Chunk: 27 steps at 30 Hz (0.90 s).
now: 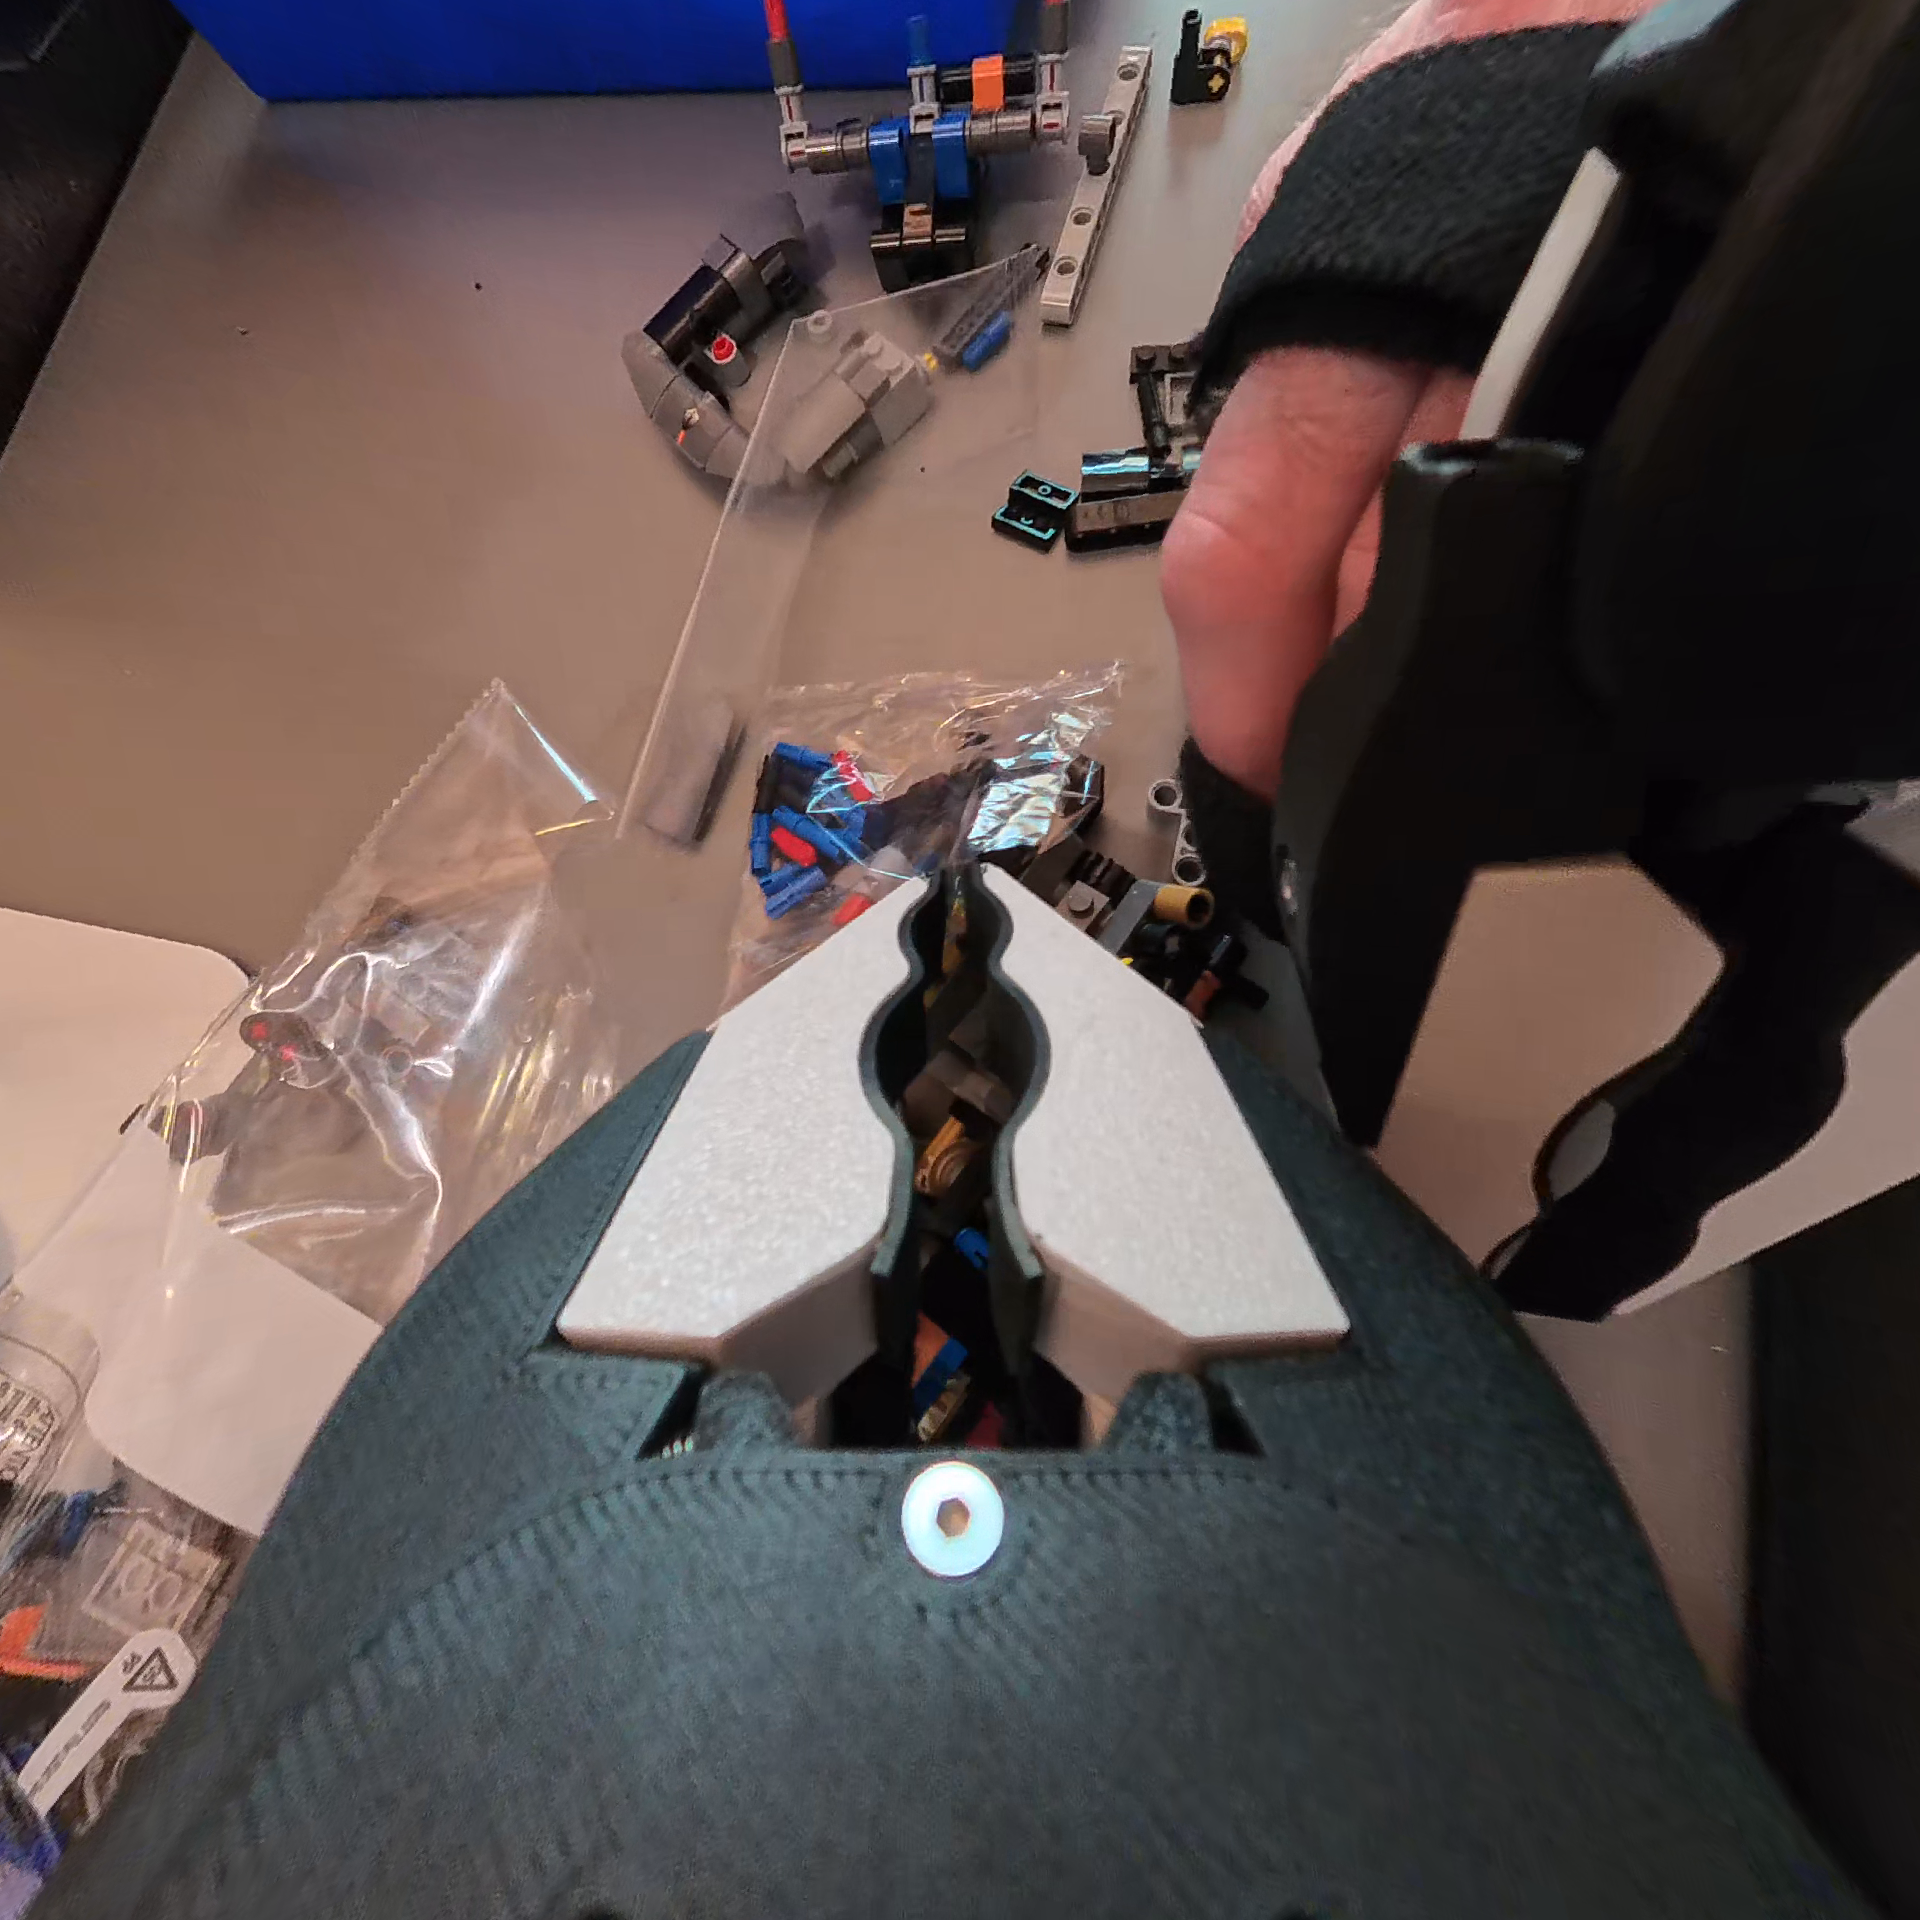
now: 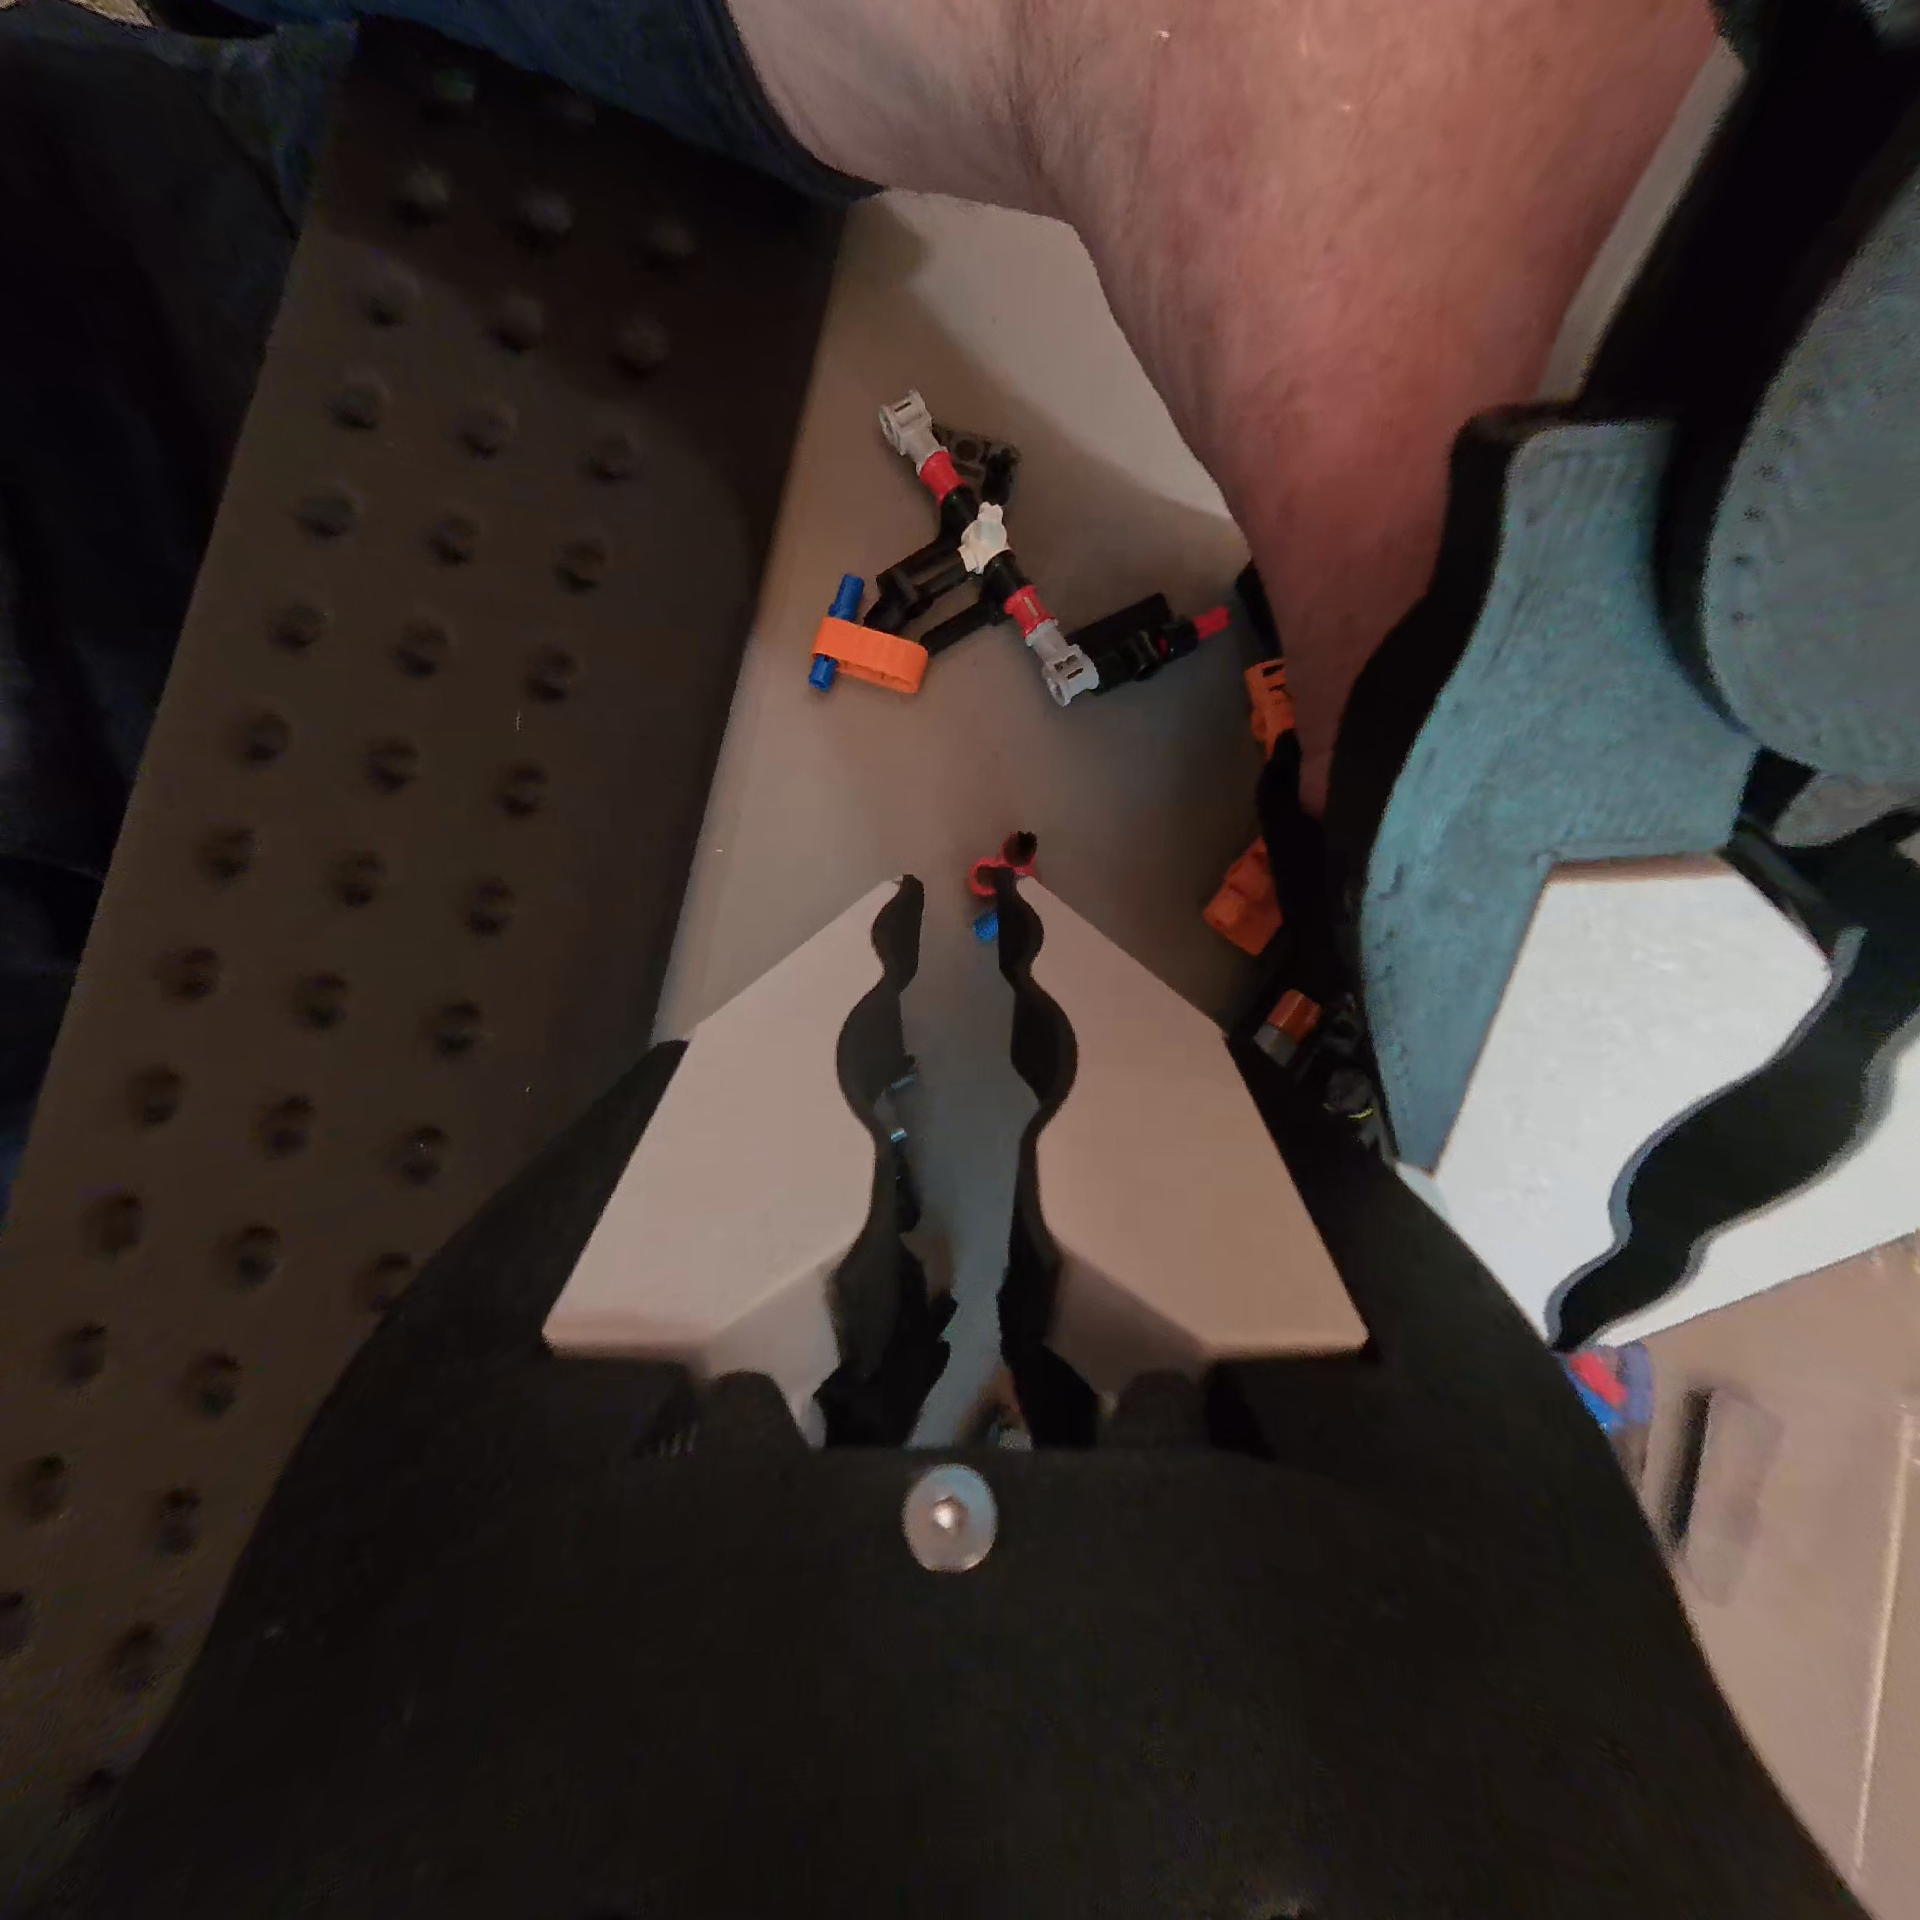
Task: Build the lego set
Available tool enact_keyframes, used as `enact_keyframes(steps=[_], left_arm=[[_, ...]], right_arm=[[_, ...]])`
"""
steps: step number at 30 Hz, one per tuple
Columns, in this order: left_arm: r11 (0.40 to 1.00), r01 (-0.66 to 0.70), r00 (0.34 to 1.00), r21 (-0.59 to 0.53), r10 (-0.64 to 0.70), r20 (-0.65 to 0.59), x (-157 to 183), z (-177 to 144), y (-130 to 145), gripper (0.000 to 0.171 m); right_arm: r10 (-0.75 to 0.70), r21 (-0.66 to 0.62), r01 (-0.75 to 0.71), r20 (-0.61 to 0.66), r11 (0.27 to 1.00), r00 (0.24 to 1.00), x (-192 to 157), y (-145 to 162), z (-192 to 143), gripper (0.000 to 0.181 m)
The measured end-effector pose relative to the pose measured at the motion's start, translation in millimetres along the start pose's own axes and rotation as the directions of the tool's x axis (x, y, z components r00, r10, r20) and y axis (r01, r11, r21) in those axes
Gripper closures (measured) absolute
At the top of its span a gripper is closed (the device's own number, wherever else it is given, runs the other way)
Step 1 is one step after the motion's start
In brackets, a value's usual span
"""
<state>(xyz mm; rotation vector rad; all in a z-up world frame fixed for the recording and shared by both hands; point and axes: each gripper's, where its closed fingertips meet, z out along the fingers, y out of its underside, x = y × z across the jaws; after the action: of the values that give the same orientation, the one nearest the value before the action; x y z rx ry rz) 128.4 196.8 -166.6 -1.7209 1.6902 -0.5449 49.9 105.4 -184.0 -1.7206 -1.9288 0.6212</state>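
**Operator:** My left gripper (image 1: 951, 883) is hovering over a heap of loose lego pieces (image 1: 951, 1153), fingers nearly together with only a thin wavy gap; I am seeing pieces through that gap, but I cannot tell whether it is clamping any of them.

**Second:** And the right?

**Operator:** The right gripper (image 2: 961, 883) is standing slightly parted, a small red connector (image 2: 1000, 860) sitting right at the tip of one finger. Whether it is pinched or just lying on the table there, I cannot tell. Beyond that connector, a black linkage with red and grey joints and an orange beam (image 2: 971, 566) is lying on the grey table (image 2: 1039, 769).

**Second:** How would you handle it?

**Operator:** I am judging the step to be picking up that connector. It is tiny, so I would be centring it between the fingers, closing slowly, and lifting straight so it doesn't flick away.

**Second:** Surroundings?

**Operator:** Left of the connector, a dark studded panel (image 2: 416, 727) is running along the table. In the left view, clear bags (image 1: 416, 997) of parts are lying left of the heap, built grey and blue sub-assemblies (image 1: 914, 156) farther off, near a blue bin (image 1: 520, 47).
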Motion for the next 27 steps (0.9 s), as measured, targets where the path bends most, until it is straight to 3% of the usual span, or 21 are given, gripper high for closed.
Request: enact_keyframes(steps=[7,14,18,21,27], left_arm=[[1.0,-0.004,1.0,0.007,0.004,0.001,0,-1,-2,0.168],[1.0,-0.007,1.0,0.018,0.007,0.014,-2,-5,-3,0.168],[0.999,0.003,1.0,0.046,-0.004,0.025,-5,-11,-7,0.169],[0.998,0.005,1.0,0.057,-0.006,0.026,-5,-12,-9,0.169],[0.999,-0.004,1.0,0.054,0.002,0.03,-4,-12,-9,0.169]], right_arm=[[0.007,-0.065,-0.008,-0.023,0.998,1.0,4,11,7,0.164],[-0.004,-0.069,0.002,-0.029,0.998,1.0,3,11,8,0.18],[0.018,0.006,-0.018,-0.025,1.0,1.0,4,-3,4,0.167],[0.018,-0.006,-0.018,-0.025,1.0,1.0,2,-5,9,0.159],[-0.016,-0.061,0.013,-0.039,0.998,0.999,1,2,15,0.181]])
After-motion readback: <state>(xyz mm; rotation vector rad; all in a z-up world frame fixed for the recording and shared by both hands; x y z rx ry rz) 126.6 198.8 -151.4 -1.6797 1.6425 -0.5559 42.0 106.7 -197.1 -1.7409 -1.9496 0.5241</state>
